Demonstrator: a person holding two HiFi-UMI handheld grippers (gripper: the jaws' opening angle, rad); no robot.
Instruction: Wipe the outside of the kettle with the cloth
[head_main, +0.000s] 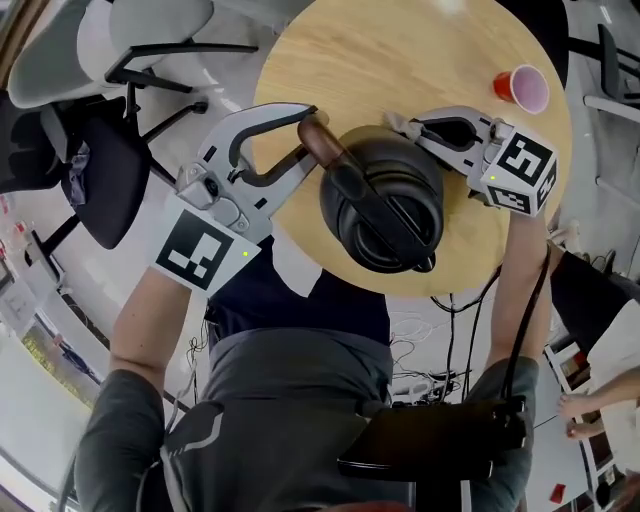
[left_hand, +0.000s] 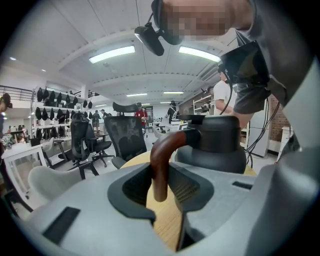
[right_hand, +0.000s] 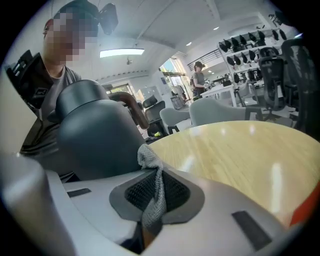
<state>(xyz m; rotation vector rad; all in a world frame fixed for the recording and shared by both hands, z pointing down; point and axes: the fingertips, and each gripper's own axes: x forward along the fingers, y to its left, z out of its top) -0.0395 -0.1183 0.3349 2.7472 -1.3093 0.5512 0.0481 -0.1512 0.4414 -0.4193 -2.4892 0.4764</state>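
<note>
Kettle (head_main: 385, 205): standing on the worktop (head_main: 400, 50) before you.
Left gripper (left_hand: 161, 192): jaws clamp its handle (left_hand: 167, 145).
Right gripper (right_hand: 152, 197): jaws pinch the cloth (right_hand: 149, 156), touching the kettle's side.
Progress: you seem mid-wipe (share left unclear).

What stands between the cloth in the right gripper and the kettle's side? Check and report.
Nothing visible. The right gripper pinches the cloth, whose bunched end sits right at the kettle's dark side, no gap showing. The left gripper clamps the handle on the far side, clear of that path.
</note>
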